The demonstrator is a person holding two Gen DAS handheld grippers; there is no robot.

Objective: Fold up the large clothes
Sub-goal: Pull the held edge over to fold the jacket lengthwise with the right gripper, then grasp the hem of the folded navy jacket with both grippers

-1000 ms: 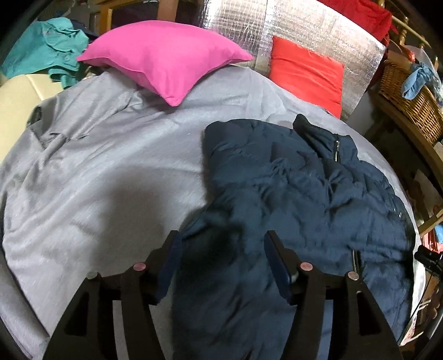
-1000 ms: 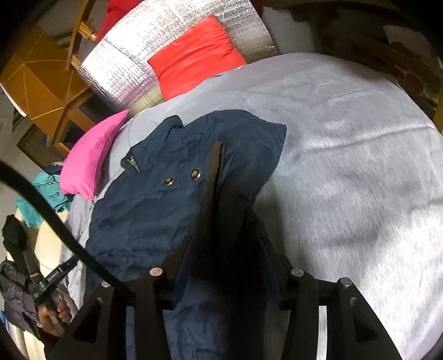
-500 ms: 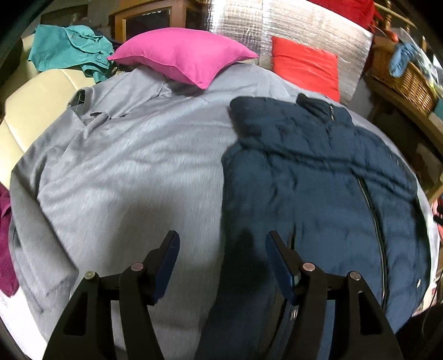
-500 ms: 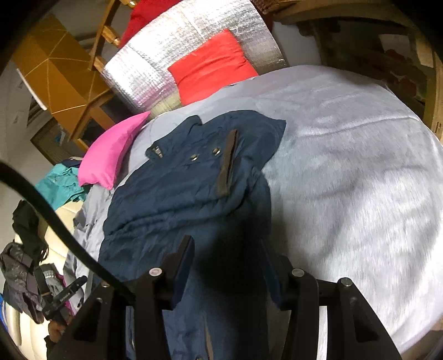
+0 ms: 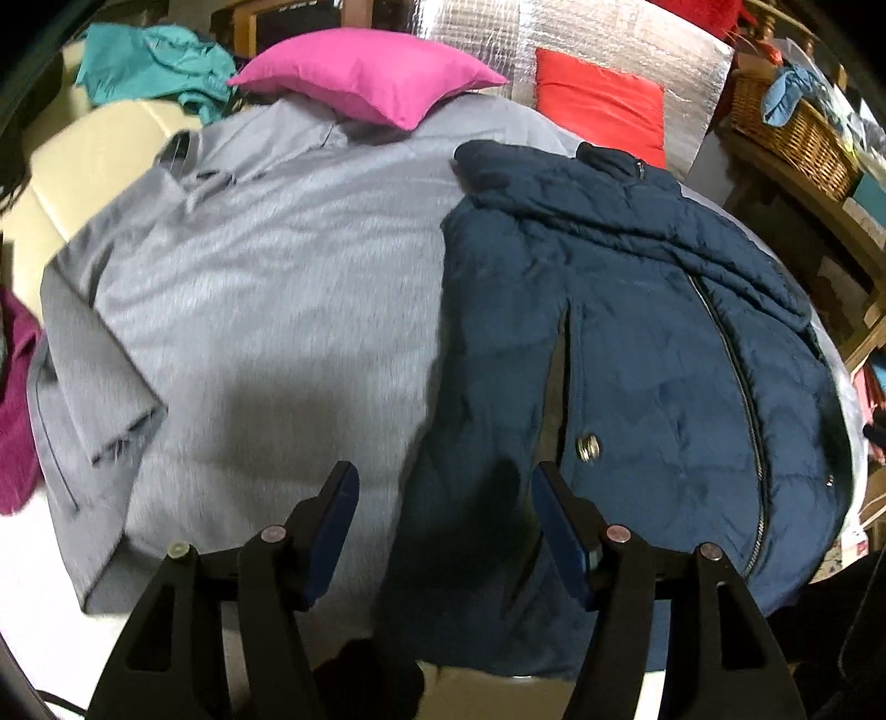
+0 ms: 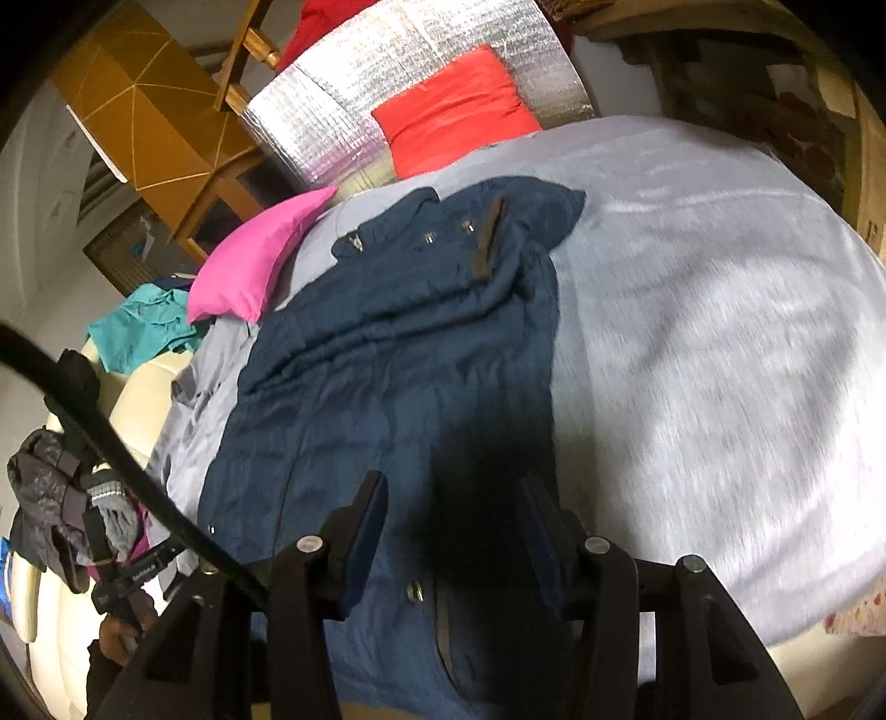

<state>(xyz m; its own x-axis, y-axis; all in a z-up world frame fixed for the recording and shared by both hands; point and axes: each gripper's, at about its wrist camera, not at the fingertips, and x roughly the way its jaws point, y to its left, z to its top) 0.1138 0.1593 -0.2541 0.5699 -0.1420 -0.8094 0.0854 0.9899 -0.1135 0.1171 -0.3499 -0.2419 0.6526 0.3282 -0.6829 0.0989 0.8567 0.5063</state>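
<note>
A dark navy quilted jacket (image 5: pixel 637 343) lies flat on a grey blanket (image 5: pixel 266 288), zip up, collar at the far end, with a sleeve laid along its left side. My left gripper (image 5: pixel 443 504) is open and empty above the jacket's near left hem. In the right wrist view the jacket (image 6: pixel 387 376) lies lengthwise on the blanket (image 6: pixel 720 332), with its sleeve folded across the top. My right gripper (image 6: pixel 454 520) is open and empty above the jacket's near right edge.
A pink pillow (image 5: pixel 371 77), a red pillow (image 5: pixel 598 111) and a silver foil panel (image 5: pixel 581 33) stand at the far end. A wicker basket (image 5: pixel 792 127) is at the right. Teal clothes (image 5: pixel 155 61) lie on a cream sofa (image 5: pixel 83 166) at the left.
Both grippers have pulled back and up from the jacket. The right gripper let go of the dark fabric it held; the jacket now lies flatter and spread out.
</note>
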